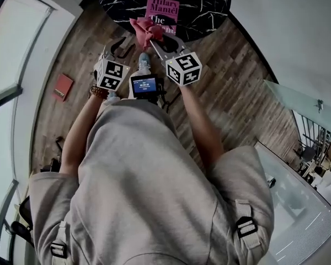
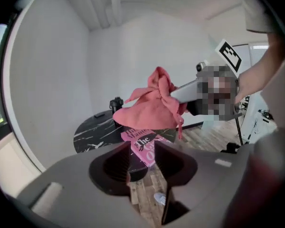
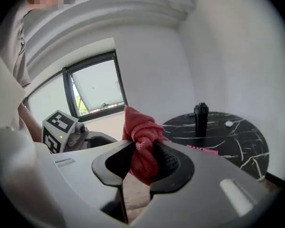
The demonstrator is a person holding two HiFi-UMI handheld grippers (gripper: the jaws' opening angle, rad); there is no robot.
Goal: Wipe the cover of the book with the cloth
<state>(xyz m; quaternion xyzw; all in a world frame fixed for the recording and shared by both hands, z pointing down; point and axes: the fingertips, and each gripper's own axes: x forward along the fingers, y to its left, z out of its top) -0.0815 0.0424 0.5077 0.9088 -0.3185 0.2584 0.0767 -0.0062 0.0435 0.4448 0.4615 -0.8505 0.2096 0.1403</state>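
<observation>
1. Two grippers up in the air in front of the person, well short of the round black tabletop (image 1: pixel 204 4). No contact with the book, so to judge by this, at the carrying stage, with wiping not yet begun.
2. On the right gripper (image 3: pixel 143 148): jaws pressed together on a bunched fold of the pink cloth (image 3: pixel 140 127), a knot-like wad above the pinch and a short tail below. Probably gripped bunched like this for a firm hold, with loose fabric left over for rubbing.
3. On the left gripper (image 2: pixel 142 151): jaws spread, with nothing between them, only floor and book showing through the gap beyond. Likely kept free to steady the book during the wipe, though only a guess.
4. In the left gripper view: cloth draped as a loose flap off the right gripper's tip, above and in front of the book, clear of the cover.
5. Book (image 1: pixel 163 12): pink cover with large lettering, flat and face up at the near side of the tabletop, well placed for a reach from where the person stands. Near edge possibly past the rim; hard to tell.
6. Elsewhere: an upright black bottle (image 3: pixel 201 119) farther back on the tabletop, well apart from the book, with a small pale thing (image 3: pixel 229 124) near the bottle. On the wooden floor (image 1: pixel 231 93), off to the left, a flat red thing (image 1: pixel 62 86).
7. Next, most likely: lowering the flap flat onto the cover. Main risk: a light book sliding on the smooth tabletop under the stroke, hence the use of spare open jaws.
</observation>
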